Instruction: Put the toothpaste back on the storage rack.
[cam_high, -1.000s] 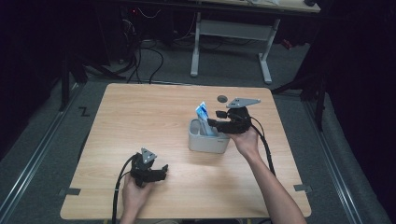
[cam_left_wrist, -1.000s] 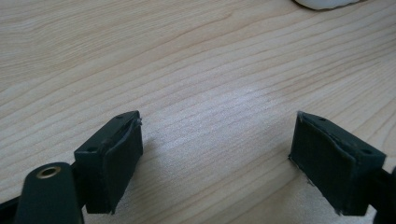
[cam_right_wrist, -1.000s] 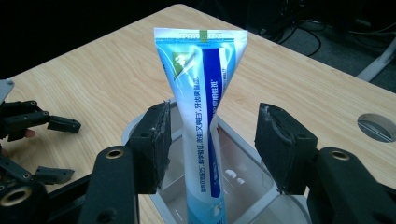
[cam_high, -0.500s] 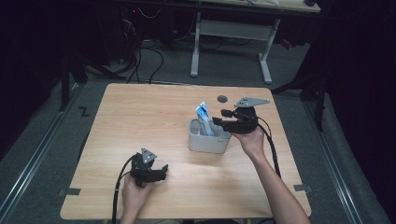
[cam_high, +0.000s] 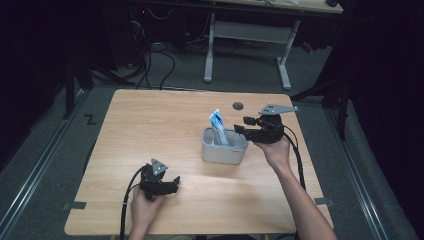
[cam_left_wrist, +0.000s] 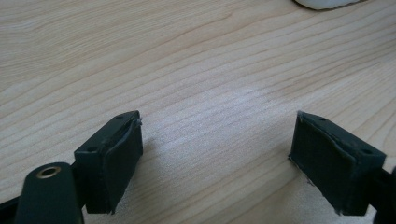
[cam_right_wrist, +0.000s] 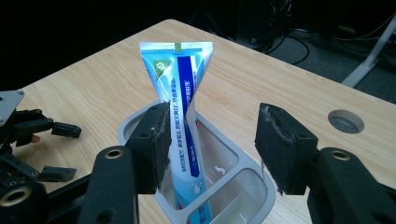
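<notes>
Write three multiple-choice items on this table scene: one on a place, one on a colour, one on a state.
1. Where is the toothpaste tube?
A. flat on the table
B. standing in the grey holder
C. on the floor

2. What colour is most of the tube?
A. red
B. black
C. blue and white

3. How is the right gripper?
A. open
B. shut on the tube
C. shut on the holder

B: the tube rises from a compartment.
C: its print shows in the right gripper view.
A: the jaws stand apart.
</notes>
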